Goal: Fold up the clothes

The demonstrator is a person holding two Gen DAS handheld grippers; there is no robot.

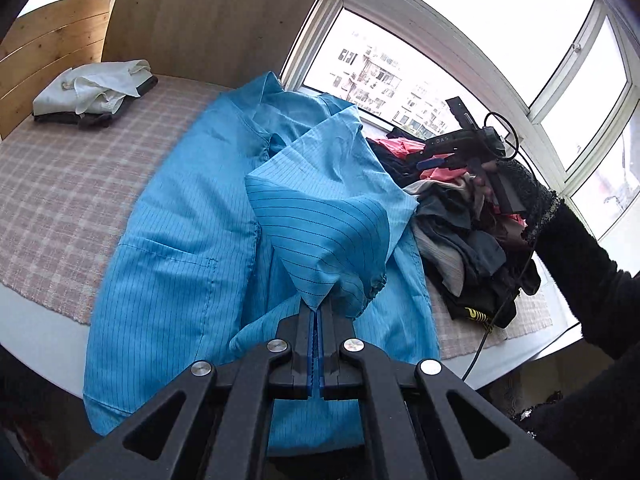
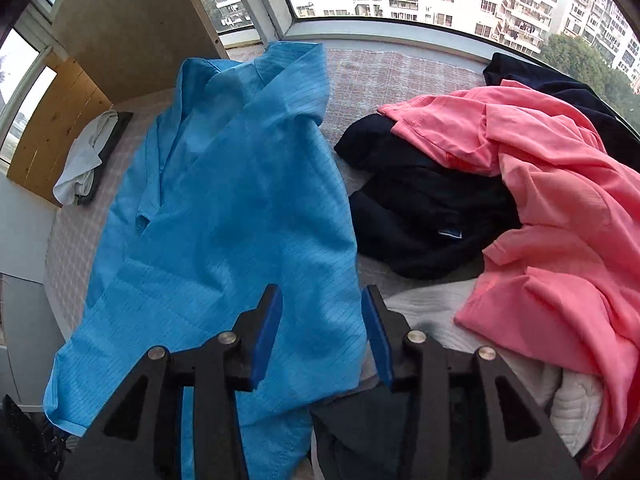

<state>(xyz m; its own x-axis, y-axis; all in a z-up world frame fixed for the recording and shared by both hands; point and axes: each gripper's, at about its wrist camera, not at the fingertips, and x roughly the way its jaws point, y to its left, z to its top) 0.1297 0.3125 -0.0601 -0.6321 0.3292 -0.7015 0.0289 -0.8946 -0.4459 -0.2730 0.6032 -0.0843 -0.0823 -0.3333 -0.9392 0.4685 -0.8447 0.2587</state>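
While my left gripper (image 1: 318, 308) pinches the sleeve of the blue striped coat (image 1: 180, 240) spread on the checked mat (image 1: 60, 184), my right gripper (image 2: 320, 332) hangs open; laying that sleeve across the body seems next.

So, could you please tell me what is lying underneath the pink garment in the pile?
Under the pink garment a dark navy garment shows at its left, and whitish quilted fabric shows below. Whatever lies beneath its middle is covered.
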